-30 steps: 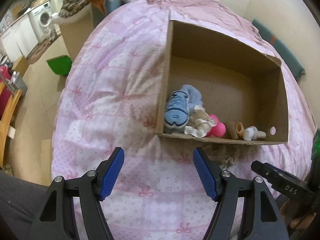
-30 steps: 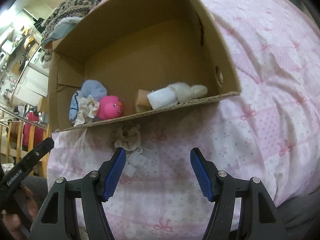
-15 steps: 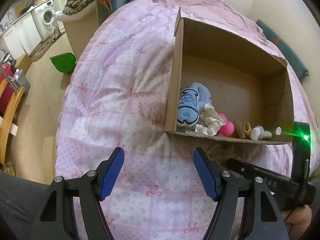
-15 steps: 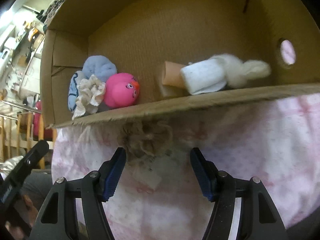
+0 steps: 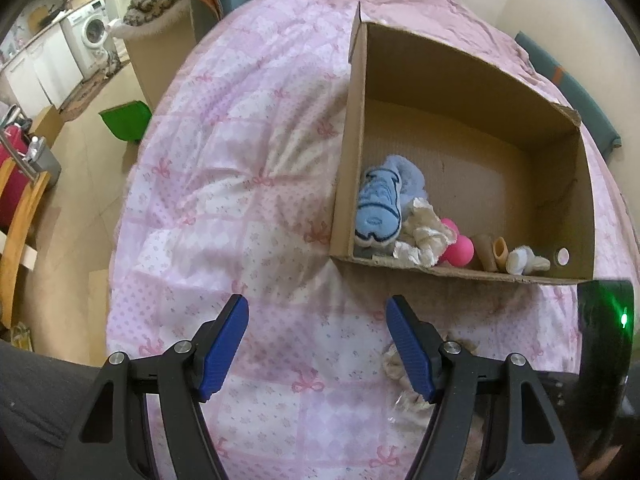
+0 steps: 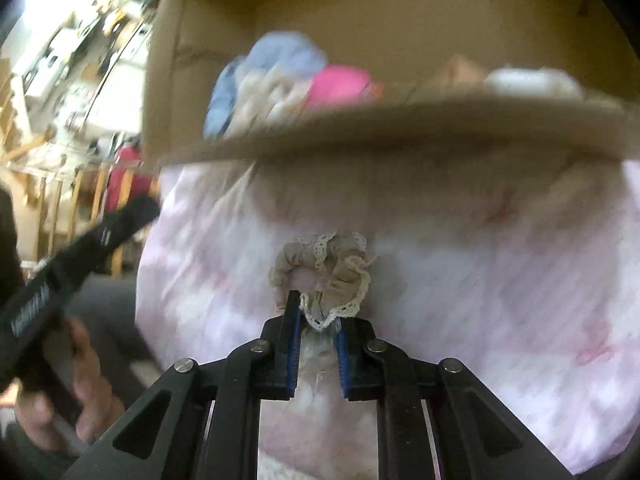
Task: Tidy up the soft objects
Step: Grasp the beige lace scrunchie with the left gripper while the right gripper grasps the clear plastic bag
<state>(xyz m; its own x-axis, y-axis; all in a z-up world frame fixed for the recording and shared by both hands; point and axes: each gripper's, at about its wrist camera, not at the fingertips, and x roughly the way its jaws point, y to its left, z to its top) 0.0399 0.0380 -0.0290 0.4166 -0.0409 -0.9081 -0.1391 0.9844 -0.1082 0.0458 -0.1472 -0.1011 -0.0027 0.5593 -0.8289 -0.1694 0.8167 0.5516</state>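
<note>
Where pink quilt (image 5: 248, 184) covers bed — cardboard box (image 5: 352, 128) rests, washing machine (image 5: 94, 34) behind.

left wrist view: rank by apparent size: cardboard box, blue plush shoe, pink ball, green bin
1. cardboard box
2. blue plush shoe
3. green bin, though it sits farther from the camera, on the floor, so its true size is unsure
4. pink ball, partly hidden behind the cream scrunchie

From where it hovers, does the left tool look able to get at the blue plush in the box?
Probably yes: the left tool is open and empty, the box is open-topped, and the blue plush lies uncovered in its near-left corner.
</note>
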